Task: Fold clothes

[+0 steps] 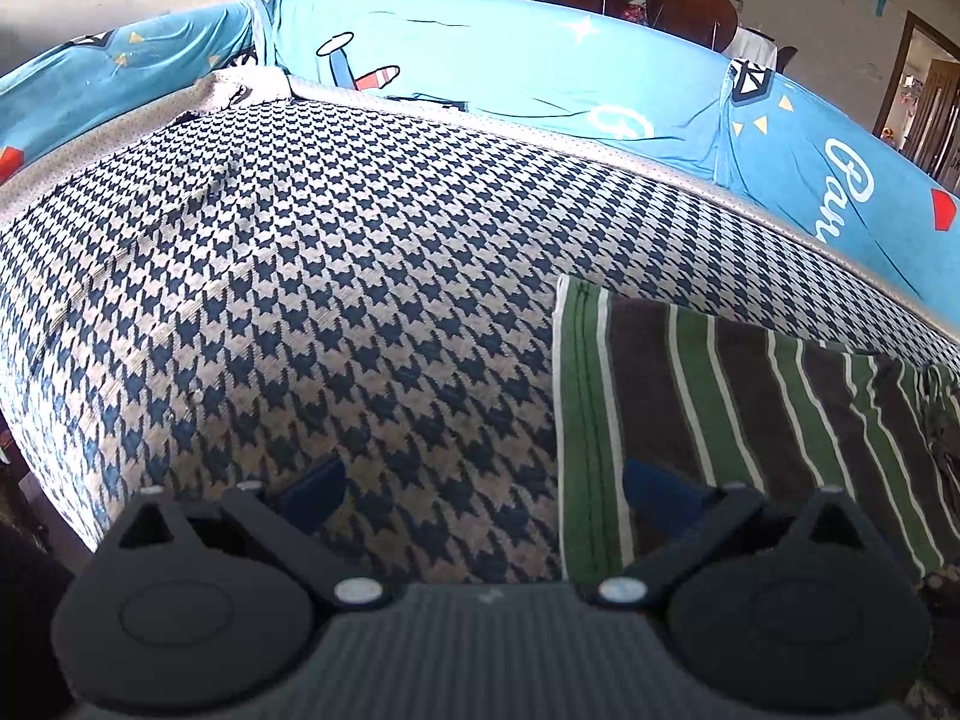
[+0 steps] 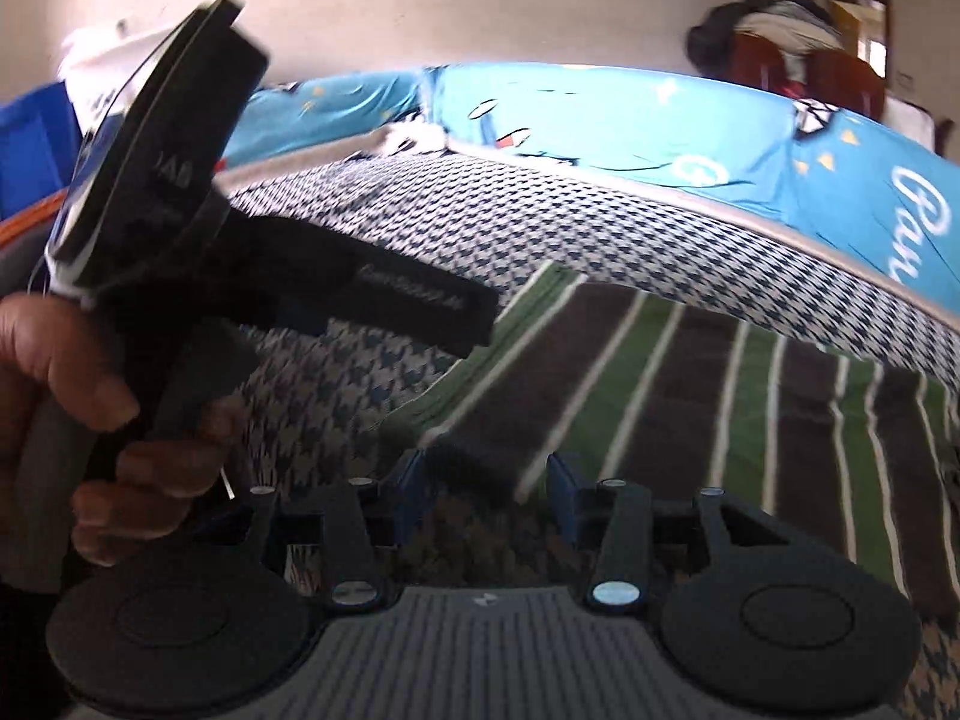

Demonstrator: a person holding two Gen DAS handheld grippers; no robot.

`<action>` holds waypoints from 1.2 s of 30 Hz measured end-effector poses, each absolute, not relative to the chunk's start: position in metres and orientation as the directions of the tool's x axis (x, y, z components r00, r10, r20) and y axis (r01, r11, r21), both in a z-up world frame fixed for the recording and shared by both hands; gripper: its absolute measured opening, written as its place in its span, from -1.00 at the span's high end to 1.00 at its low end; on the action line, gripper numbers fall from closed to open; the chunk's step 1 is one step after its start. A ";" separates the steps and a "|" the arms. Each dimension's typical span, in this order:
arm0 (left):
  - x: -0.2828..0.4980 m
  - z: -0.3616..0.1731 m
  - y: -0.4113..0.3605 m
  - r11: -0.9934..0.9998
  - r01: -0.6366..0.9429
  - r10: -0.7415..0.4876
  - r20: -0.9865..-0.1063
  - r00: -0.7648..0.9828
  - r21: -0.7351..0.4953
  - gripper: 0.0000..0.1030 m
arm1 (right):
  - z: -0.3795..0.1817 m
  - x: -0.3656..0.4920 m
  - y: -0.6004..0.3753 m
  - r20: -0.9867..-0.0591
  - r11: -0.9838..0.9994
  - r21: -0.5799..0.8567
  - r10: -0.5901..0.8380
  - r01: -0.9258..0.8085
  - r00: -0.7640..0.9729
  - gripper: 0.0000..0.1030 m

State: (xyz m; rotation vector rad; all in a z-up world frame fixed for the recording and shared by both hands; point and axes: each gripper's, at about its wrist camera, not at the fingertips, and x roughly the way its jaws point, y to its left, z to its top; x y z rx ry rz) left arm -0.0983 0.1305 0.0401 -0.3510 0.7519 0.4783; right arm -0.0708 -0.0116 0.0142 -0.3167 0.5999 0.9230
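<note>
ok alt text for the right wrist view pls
The right gripper, open, reaches a corner of a green, brown and white striped garment lying on a houndstooth cover. At left, a hand holds the left gripper; a blue printed sheet lies behind.

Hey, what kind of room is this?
Probably a home bedroom: a bed with a houndstooth cover, a blue cartoon-print sheet behind it, and a striped garment laid out on top.

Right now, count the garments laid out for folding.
1: a striped garment flat on the houndstooth bed cover, beside the left gripper. More may lie out of view.
</note>
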 end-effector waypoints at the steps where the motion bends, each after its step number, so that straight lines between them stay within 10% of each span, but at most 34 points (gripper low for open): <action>1: -0.098 0.040 0.130 0.836 -0.532 0.287 -0.720 0.631 -0.134 -0.99 | 0.014 -0.071 -0.009 -0.611 0.563 -0.016 0.648 -0.826 0.454 0.11; 16: -0.096 0.039 0.129 0.835 -0.538 0.301 -0.722 0.623 -0.115 -0.99 | -0.009 -0.074 0.015 -0.615 0.501 -0.191 0.609 -0.844 0.501 0.06; 22: -0.093 0.043 0.129 0.844 -0.517 0.259 -0.735 0.627 -0.144 -0.99 | -0.010 -0.068 0.015 -0.599 0.551 -0.189 0.591 -0.813 0.541 0.81; 36: -0.081 0.049 0.134 0.860 -0.453 0.124 -0.763 0.634 -0.236 -0.99 | 0.017 -0.017 -0.044 -0.534 0.738 0.169 0.625 -0.653 0.569 0.86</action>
